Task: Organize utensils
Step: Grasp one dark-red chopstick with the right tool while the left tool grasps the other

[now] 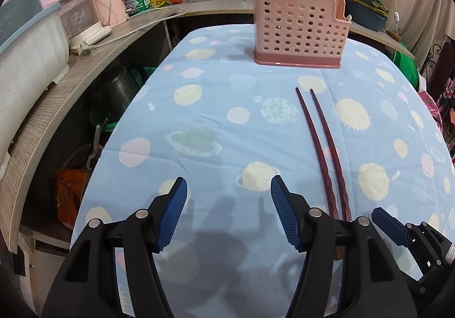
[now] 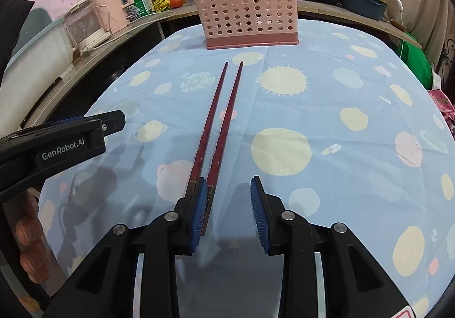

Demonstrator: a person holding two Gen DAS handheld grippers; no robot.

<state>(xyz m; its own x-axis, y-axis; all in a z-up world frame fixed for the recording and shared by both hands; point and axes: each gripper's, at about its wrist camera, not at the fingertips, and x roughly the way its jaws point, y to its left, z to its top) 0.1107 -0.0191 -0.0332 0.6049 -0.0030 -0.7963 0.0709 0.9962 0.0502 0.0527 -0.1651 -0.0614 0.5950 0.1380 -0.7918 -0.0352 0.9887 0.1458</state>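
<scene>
Nearest, the left gripper point(image 1: 229, 211) was held low over the blue patterned tablecloth point(image 1: 213, 107), its jaws spread apart with only bare cloth between them; nothing was gripped, and it seemed to be kept in reserve to the left of the work. Just to its right, the right gripper point(image 2: 229, 211) was angled down over the near ends of the pair of dark red chopsticks point(image 2: 219, 124). Its jaws were also apart and clamped on nothing: the left pad point(image 2: 199, 212) was seen over the butt ends of the sticks, one stick end showing inside the gap and the other at the pad's outer side, though contact could not be judged. The gap appeared to have been set only a little wider than the sticks, presumably so that a short closing would suffice.

The chopsticks were laid side by side on the cloth, pointing away toward the far side. Beyond their tips, well apart from them, the pink perforated utensil holder point(image 2: 247, 11) stood upright near the table's far edge, judged to be the destination.
</scene>
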